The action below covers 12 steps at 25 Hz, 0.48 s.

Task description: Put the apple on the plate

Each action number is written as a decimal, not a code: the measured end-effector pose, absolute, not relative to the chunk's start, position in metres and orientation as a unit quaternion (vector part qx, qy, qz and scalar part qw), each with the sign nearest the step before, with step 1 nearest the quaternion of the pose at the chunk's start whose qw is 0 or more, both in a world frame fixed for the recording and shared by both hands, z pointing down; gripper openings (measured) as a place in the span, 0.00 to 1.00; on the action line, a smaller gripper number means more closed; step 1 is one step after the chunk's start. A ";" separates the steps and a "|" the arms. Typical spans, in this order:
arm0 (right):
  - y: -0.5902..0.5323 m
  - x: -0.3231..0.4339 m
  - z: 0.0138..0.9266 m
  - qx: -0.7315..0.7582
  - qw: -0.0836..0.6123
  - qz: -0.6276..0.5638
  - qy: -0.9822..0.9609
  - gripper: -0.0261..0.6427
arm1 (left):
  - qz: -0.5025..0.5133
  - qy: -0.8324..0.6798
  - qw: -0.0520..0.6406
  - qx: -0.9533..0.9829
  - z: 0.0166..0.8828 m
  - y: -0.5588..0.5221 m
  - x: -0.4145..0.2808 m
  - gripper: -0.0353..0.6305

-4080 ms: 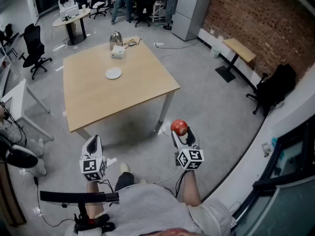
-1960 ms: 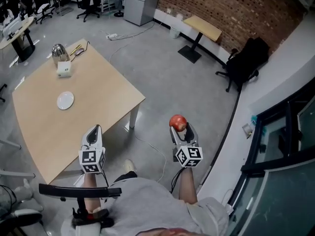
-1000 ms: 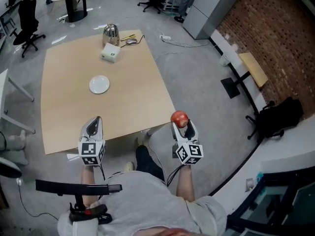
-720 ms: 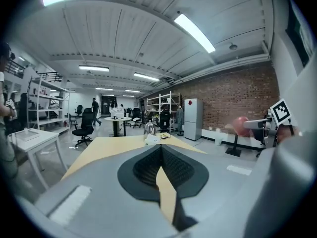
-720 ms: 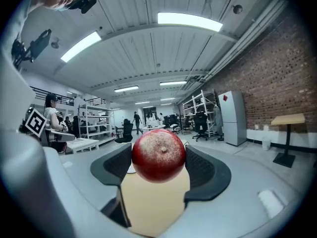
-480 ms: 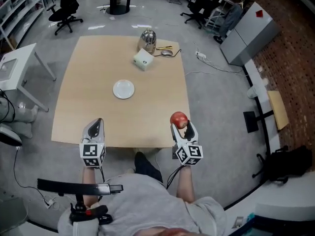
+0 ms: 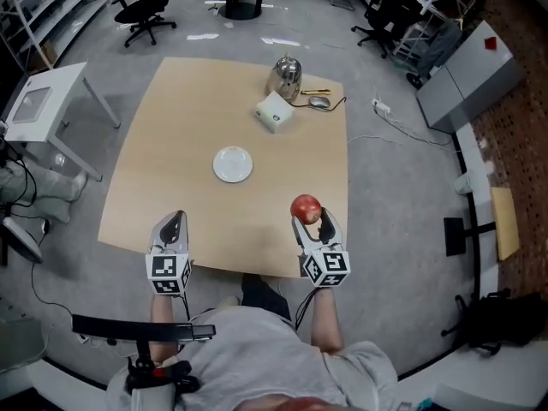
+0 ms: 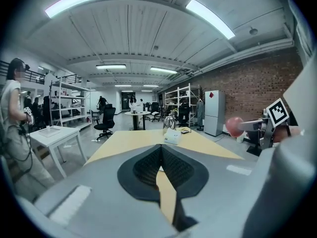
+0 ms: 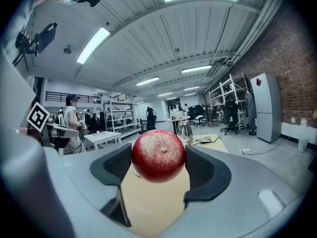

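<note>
A red apple (image 7: 306, 208) sits clamped between the jaws of my right gripper (image 7: 310, 215), held over the near right part of the wooden table (image 7: 188, 110). In the right gripper view the apple (image 9: 158, 155) fills the gap between the two dark pads. A small white plate (image 7: 233, 163) lies near the middle of the table, ahead and to the left of the apple. My left gripper (image 7: 172, 226) hovers at the table's near edge with its jaws closed together and nothing between them; the left gripper view shows its pads (image 8: 161, 165) touching.
At the table's far side stand a metal kettle (image 7: 285, 76), a white box (image 7: 274, 111) and a mouse with a cable (image 7: 319, 102). A white side table (image 7: 38, 101) stands to the left, office chairs (image 7: 145, 7) beyond. A person (image 8: 12, 118) stands at left in the left gripper view.
The head view has swung round the table over the earlier frames; now the table lies straight ahead and both grippers are at its near edge. The apple stays held in the right gripper.
</note>
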State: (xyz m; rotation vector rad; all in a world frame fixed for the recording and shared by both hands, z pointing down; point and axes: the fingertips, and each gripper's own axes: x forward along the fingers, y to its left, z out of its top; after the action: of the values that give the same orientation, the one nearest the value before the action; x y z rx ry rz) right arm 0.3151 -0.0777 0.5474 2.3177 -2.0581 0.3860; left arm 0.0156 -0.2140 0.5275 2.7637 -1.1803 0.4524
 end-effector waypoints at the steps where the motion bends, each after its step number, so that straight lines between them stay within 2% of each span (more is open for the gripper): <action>1: -0.084 0.316 0.550 0.738 0.009 0.126 -0.663 0.55 | 0.152 -0.391 0.052 0.906 0.529 -0.217 0.015 0.08; 12: -0.145 0.320 0.581 0.694 0.022 0.148 -0.704 0.55 | 0.165 -0.429 0.074 0.885 0.550 -0.242 0.020 0.08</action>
State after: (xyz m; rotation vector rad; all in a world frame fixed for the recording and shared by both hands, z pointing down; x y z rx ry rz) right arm 0.3202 -0.1445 0.5806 2.1511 -2.1815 0.4583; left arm 0.0199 -0.2425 0.5502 2.6557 -1.2867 0.4964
